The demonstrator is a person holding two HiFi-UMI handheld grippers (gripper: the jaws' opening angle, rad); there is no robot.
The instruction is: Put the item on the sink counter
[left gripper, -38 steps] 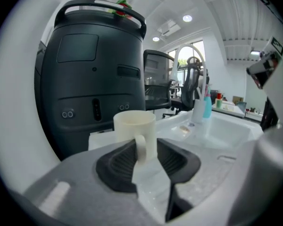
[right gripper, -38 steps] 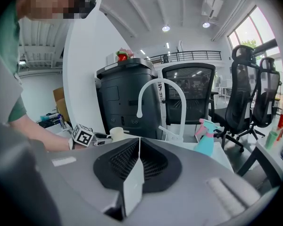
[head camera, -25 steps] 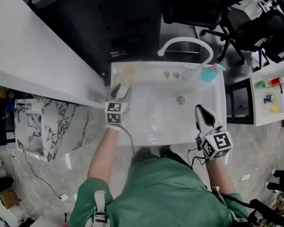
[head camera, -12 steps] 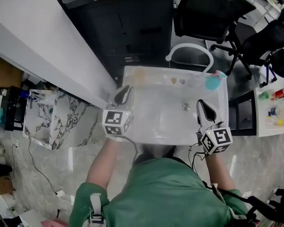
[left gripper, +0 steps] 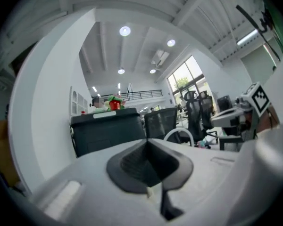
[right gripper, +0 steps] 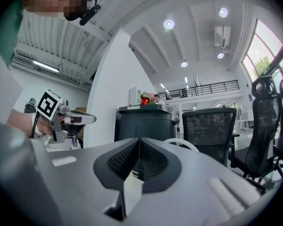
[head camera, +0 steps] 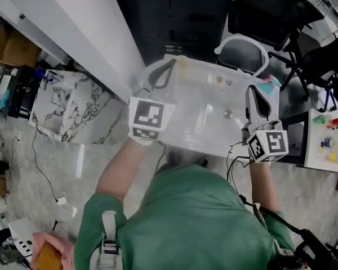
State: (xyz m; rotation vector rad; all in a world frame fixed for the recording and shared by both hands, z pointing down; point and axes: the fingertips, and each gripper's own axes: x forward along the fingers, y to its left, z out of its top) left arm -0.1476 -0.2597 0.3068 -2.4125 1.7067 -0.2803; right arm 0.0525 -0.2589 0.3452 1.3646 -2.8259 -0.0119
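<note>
Two pinches held the clear plastic basin (head camera: pixel 198 124) aloft: left gripper (head camera: pixel 167 67), jaws just closed, and right gripper (head camera: pixel 259 92) each clamped its thin rim; uneven lifting could tilt it loose.

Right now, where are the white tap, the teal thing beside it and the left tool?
White tap (head camera: pixel 242 37): head view, top of its arch.
Teal thing (head camera: pixel 270 82): head view, its visible edge.
Left tool (head camera: pixel 169 65): head view, between its dark fingertips.

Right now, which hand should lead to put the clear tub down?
Probably left. Both the left gripper and right gripper pinch the clear tub, but the left sits beside the white counter.
</note>
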